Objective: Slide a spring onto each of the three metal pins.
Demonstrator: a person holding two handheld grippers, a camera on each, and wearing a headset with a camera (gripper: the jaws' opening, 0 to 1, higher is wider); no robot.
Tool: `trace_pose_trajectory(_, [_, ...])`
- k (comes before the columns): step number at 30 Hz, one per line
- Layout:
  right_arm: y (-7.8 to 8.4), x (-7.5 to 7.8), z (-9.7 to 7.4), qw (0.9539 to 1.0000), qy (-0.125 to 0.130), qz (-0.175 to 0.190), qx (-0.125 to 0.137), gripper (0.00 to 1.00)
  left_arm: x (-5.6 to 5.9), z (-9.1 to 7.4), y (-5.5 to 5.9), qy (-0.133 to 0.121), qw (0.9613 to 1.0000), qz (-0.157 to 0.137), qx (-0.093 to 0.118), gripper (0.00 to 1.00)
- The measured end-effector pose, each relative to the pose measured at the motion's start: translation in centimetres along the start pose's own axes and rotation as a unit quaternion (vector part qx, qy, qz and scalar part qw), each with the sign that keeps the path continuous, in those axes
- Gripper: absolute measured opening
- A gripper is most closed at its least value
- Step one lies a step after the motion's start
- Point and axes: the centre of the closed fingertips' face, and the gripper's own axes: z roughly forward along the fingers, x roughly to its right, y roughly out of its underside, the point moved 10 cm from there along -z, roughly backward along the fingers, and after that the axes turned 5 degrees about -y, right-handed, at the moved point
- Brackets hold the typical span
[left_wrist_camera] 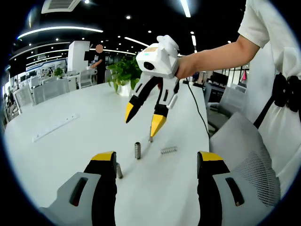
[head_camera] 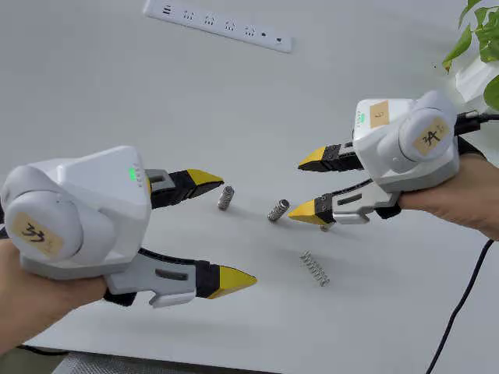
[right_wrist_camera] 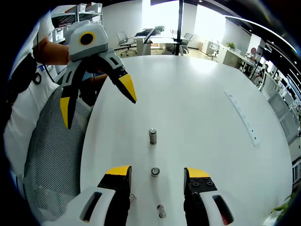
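Nearest the edge of the white table [head_camera: 117, 93], the left gripper [head_camera: 222, 230] is held in a hand above the surface, its yellow-tipped jaws spread wide with nothing between them. A little past its lower jaw and off to the right, a loose spring [head_camera: 314, 268] lies flat on its side, well apart from both grippers. Beyond that stand the pins. The first pin [head_camera: 225, 197] is upright with a coil of spring around it, just ahead of the left gripper's upper jaw. The second pin [head_camera: 277, 209] stands near it and also wears a spring. The third pin [head_camera: 325, 227] is small and half hidden under the right gripper's lower jaw tip; it looks bare, and I cannot tell whether the tip touches it. The right gripper [head_camera: 306, 187] reaches in from the far right in the other hand, facing the left one, jaws parted and gripping nothing. A black cable [head_camera: 468, 296] trails down the right side. At the far edge lie a white power strip [head_camera: 218, 25] and, in the corner, a leafy plant [head_camera: 475, 39].
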Motion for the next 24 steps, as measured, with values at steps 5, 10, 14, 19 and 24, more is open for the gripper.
trace_pose_trajectory(5, [1.0, -0.7, -1.3, 0.9993, 0.015, 0.014, 0.03, 0.5, 0.1, 0.2, -0.2, 0.007, 0.9997, 0.017, -0.012, 0.68])
trace_pose_trajectory(10, [2.2, -2.3, -2.9, 0.9967, 0.02, 0.04, 0.069, 0.59, 0.1, 0.5, -0.3, 0.015, 0.9987, 0.039, -0.03, 0.67])
trace_pose_trajectory(14, [3.8, -3.9, -4.1, 0.9936, 0.033, 0.057, 0.091, 0.67, 0.2, 1.1, -0.2, 0.025, 0.9969, 0.057, -0.047, 0.66])
trace_pose_trajectory(19, [6.8, -4.9, -5.7, 0.9893, 0.049, 0.084, 0.108, 0.72, 0.5, 2.3, -0.4, 0.041, 0.9938, 0.079, -0.066, 0.63])
trace_pose_trajectory(24, [8.9, -6.3, -6.6, 0.9838, 0.059, 0.107, 0.132, 0.8, 0.6, 3.9, -0.6, 0.056, 0.9872, 0.114, -0.096, 0.59])
